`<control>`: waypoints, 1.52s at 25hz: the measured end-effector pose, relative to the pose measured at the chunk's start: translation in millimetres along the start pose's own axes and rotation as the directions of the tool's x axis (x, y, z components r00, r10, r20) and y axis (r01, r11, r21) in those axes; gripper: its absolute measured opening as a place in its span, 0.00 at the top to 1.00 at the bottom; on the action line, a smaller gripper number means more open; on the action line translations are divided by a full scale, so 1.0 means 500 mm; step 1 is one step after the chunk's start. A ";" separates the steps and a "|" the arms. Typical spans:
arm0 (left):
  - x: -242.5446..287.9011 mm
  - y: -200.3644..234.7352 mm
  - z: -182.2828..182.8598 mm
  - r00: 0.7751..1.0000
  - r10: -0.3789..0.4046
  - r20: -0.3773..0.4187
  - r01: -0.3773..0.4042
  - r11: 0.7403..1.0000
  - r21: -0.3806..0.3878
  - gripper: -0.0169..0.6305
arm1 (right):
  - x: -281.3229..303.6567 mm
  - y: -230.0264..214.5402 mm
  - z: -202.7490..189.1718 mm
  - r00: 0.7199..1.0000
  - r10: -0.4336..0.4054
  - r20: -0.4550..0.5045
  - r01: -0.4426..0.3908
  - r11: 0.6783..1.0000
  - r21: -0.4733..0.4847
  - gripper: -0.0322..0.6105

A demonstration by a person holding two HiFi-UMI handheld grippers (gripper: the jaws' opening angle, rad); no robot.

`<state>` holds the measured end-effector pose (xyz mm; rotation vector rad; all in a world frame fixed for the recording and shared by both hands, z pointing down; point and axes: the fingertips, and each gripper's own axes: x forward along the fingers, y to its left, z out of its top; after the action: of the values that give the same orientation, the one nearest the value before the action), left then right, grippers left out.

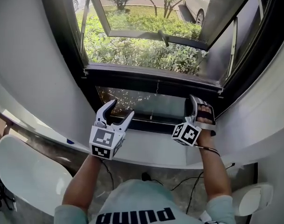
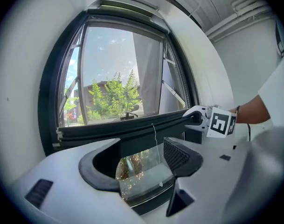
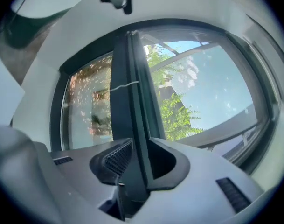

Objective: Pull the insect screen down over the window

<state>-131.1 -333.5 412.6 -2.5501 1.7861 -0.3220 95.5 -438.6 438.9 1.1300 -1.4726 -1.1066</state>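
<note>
The insect screen's black pull bar runs across the window low down, just above the lower glass pane. A thin pull cord hangs from its middle. My right gripper is shut on the bar's right end; in the right gripper view the bar passes between the two jaws of this gripper. My left gripper stands open below the bar's left part, holding nothing. In the left gripper view this gripper faces the bar, the cord and the right gripper.
The window sash is swung open outward above shrubs. A white sill lies under both grippers. White chairs stand at the lower left and lower right. Cables lie on the floor.
</note>
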 end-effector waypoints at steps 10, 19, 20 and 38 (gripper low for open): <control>-0.223 -0.028 -0.047 0.994 0.084 0.072 -0.081 0.996 -0.047 0.76 | -0.359 0.121 0.240 0.899 0.100 0.426 -0.416 0.501 0.759 0.84; -0.481 -0.118 -0.188 0.993 0.114 0.039 -0.106 0.980 -0.169 0.95 | -0.633 0.176 0.300 0.915 0.081 0.396 -0.401 0.312 0.862 0.94; -0.499 -0.133 -0.207 0.994 0.104 0.025 -0.097 0.976 -0.195 0.95 | -0.655 0.179 0.296 0.920 0.080 0.384 -0.389 0.310 0.868 0.94; -0.607 -0.422 -0.200 0.979 0.203 0.016 -0.192 0.948 -0.255 0.95 | -0.878 0.190 0.057 0.891 0.073 0.448 -0.451 0.234 0.861 0.94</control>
<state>-51.8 33.5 488.3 -2.4749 2.1714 -0.0379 112.7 10.6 462.0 1.3871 -2.6637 0.0516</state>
